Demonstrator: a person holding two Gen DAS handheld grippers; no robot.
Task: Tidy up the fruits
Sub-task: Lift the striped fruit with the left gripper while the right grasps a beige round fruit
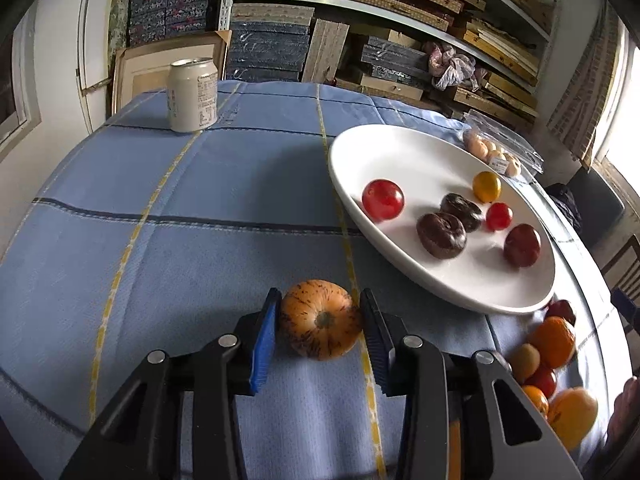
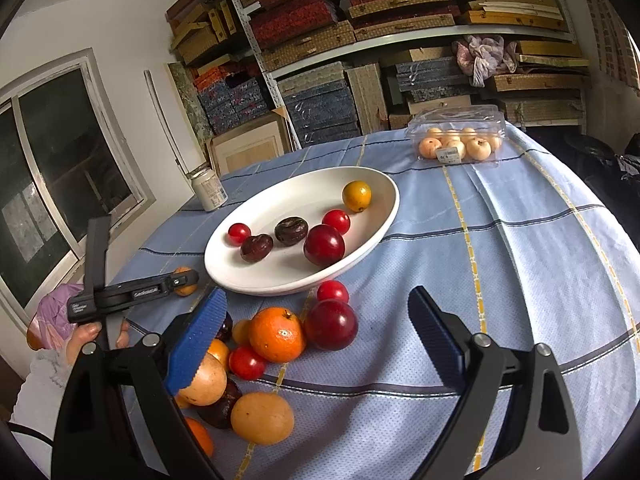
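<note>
The left tool [image 1: 320, 330] pinches the speckled orange fruit [image 1: 320, 319] on the bench (right tool [image 2: 316, 338] spread, idle); it should lift gently toward the white plate [image 1: 400, 148].

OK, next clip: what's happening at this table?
A person is sorting fruit onto a white plate. The left gripper is closed on an orange speckled fruit sitting on the blue tablecloth beside the plate. The right gripper hangs open over a loose fruit pile. Six fruits already sit on the plate.
</note>
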